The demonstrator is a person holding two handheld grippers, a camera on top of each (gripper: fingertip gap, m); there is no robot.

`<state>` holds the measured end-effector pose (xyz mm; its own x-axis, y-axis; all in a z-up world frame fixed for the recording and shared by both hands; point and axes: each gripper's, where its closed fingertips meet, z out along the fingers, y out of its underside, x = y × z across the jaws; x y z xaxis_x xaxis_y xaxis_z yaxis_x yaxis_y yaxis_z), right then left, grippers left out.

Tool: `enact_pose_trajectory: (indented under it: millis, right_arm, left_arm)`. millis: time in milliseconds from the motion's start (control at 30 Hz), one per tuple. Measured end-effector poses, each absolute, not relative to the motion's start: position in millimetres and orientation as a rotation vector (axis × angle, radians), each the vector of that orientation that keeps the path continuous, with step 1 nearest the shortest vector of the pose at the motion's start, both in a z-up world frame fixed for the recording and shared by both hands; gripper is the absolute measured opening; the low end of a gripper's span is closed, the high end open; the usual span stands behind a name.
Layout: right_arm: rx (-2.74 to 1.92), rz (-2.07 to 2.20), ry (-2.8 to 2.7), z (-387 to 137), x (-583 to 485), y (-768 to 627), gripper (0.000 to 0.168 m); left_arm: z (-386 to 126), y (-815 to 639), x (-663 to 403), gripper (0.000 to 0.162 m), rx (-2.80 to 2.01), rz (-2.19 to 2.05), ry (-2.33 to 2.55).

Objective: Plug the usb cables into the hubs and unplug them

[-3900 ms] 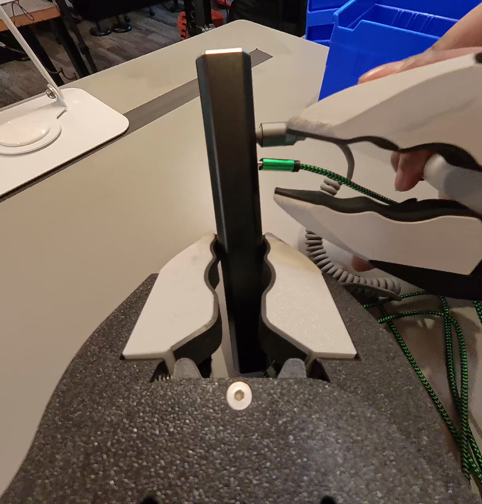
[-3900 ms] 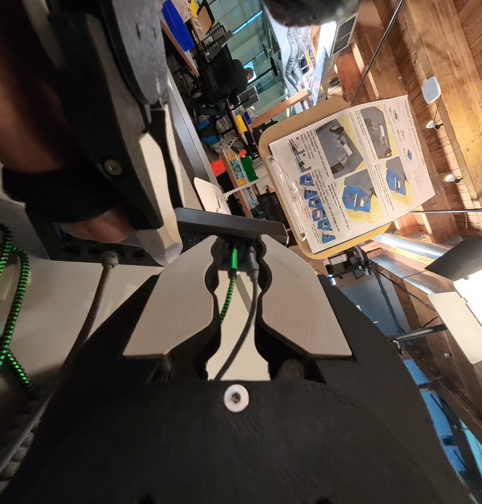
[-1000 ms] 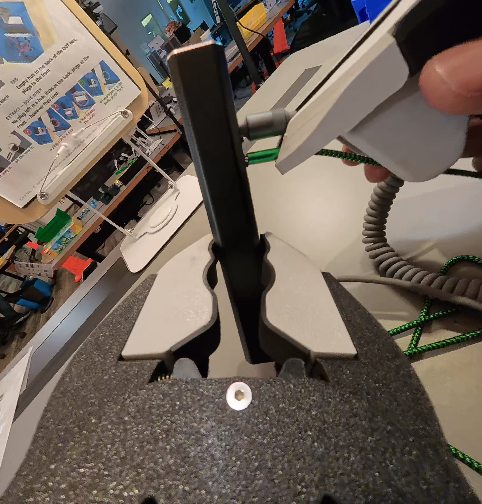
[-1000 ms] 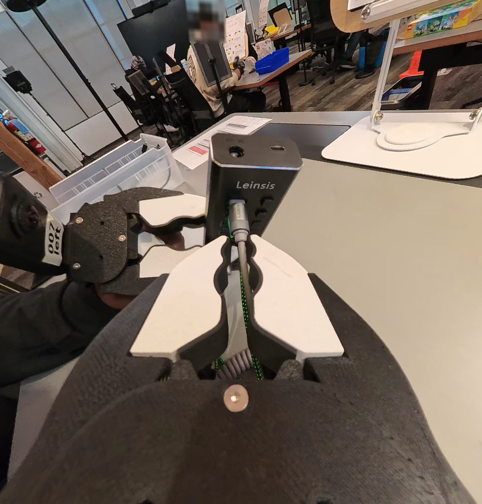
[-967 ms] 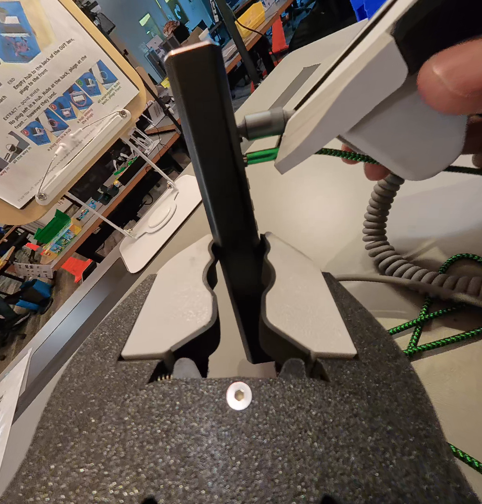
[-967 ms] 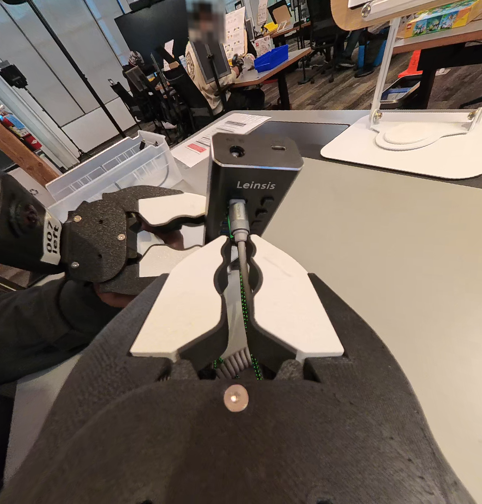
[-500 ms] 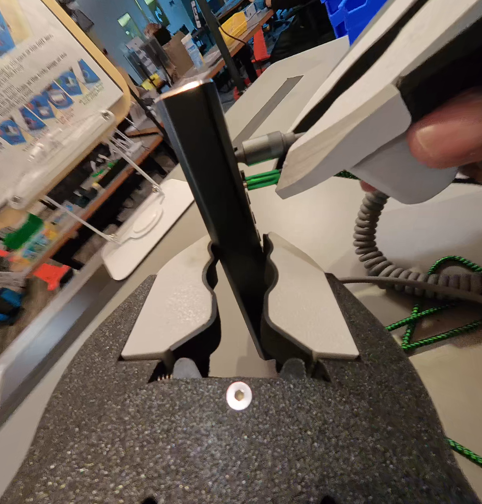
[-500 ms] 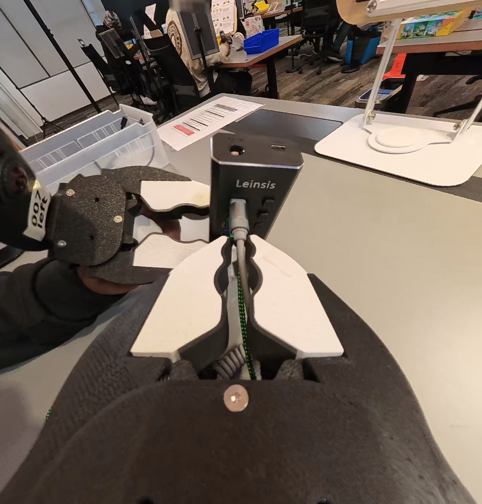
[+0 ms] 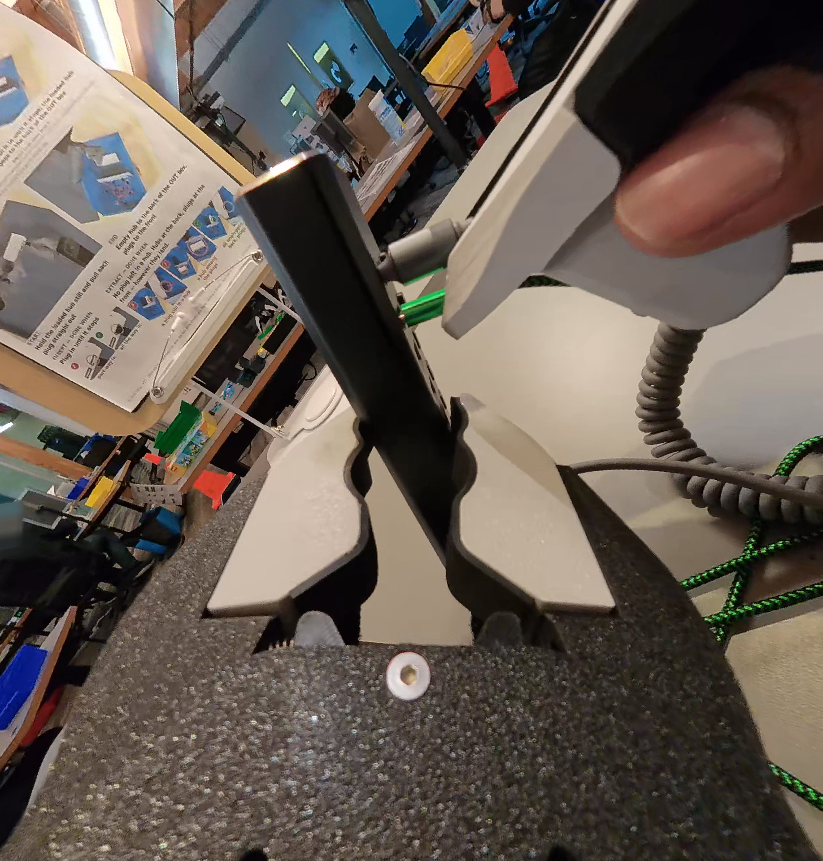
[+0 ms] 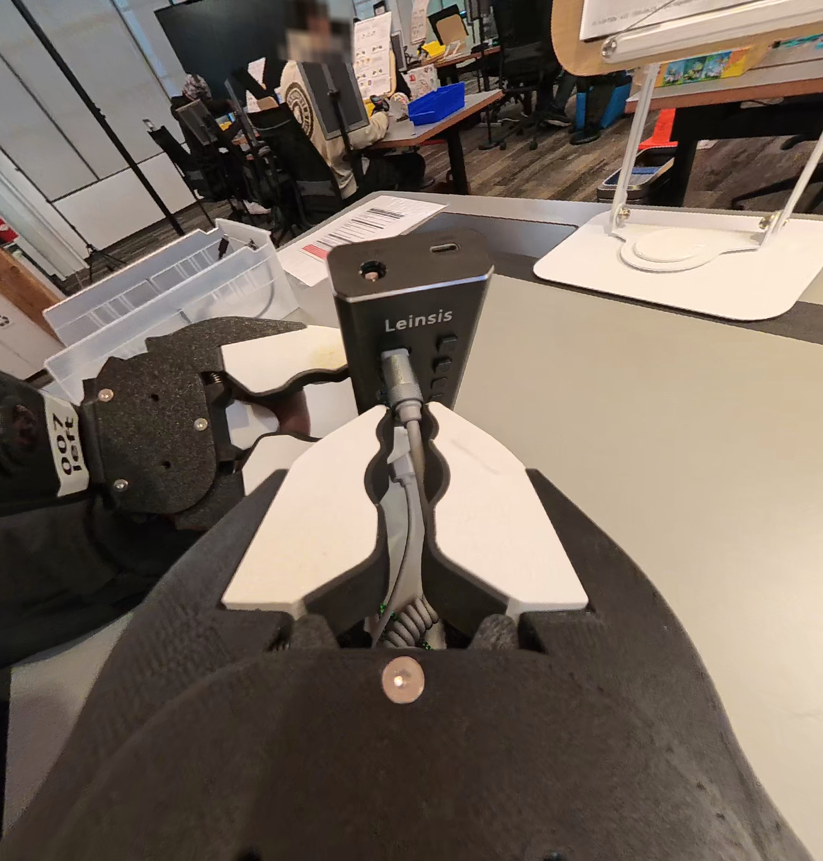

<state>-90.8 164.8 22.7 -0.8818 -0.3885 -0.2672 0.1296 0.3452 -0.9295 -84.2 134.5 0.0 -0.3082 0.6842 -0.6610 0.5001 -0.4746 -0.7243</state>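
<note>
Left wrist view
My left gripper (image 9: 409,447): its two grey fingers are clamped on the lower part of the dark USB hub (image 9: 339,298), one on each flat side.
Hub: it rises from my grip tilted, top end leaning up and to the left, its port face turned toward the right.
Grey plug (image 9: 411,251): seated in a port near the hub's top, with my right gripper (image 9: 456,275) closed just behind it.
Green plug (image 9: 423,307): sits just below the grey one, at the hub's port face; I cannot tell how deep it is seated.
Coiled grey cable (image 9: 656,410): hangs down from my right gripper to the grey table (image 9: 563,372).
Green braided cable (image 9: 749,559): lies looped on the table at the right.
My right hand (image 9: 707,177): a thumb presses on the right gripper's body.
Instruction sheet (image 9: 74,209): clipped to a tilted board at upper left.

Right wrist view
My right gripper (image 10: 407,414): fingers nearly together, pinching the grey cable (image 10: 414,447) right behind its metal plug (image 10: 400,377).
Plug: it is in the topmost port of the hub (image 10: 409,317), which stands upright above the table (image 10: 633,442).
My left gripper (image 10: 279,400): holds the hub from the left side.
Clear plastic bin (image 10: 167,289): behind the left gripper.
White stand base (image 10: 679,261): on the table, far right.
</note>
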Motion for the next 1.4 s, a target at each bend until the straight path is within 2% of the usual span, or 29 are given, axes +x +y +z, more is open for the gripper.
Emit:
enact_pose_trajectory:
  millis: [233,433,600,700,900,1400]
  right_arm:
    - [-0.242,-1.539,2.14,26.5,-87.0,166.0,0.009]
    - [-0.327,-1.468,2.151,16.7,-80.7,167.2,0.01]
    - [-0.34,-1.55,2.209,11.5,-83.8,164.8,0.025]
    - [-0.317,-1.612,2.151,23.9,-86.5,165.5,0.014]
    - [-0.343,-1.565,2.16,19.4,-82.5,165.6,0.005]
    - [-0.347,-1.617,2.167,20.6,-84.6,165.0,0.006]
  left_arm:
    - [0.9,137.5,-86.6,0.034,-1.793,1.923,-1.498]
    - [8.0,128.9,-77.8,0.027,-1.65,1.921,-1.565]
    - [9.5,124.6,-75.0,0.027,-1.625,1.928,-1.601]
    - [7.7,122.7,-72.3,0.027,-1.631,1.921,-1.609]
    - [9.6,126.9,-74.3,0.027,-1.614,1.897,-1.584]
    - [3.2,124.7,-74.3,0.028,-1.64,1.873,-1.592]
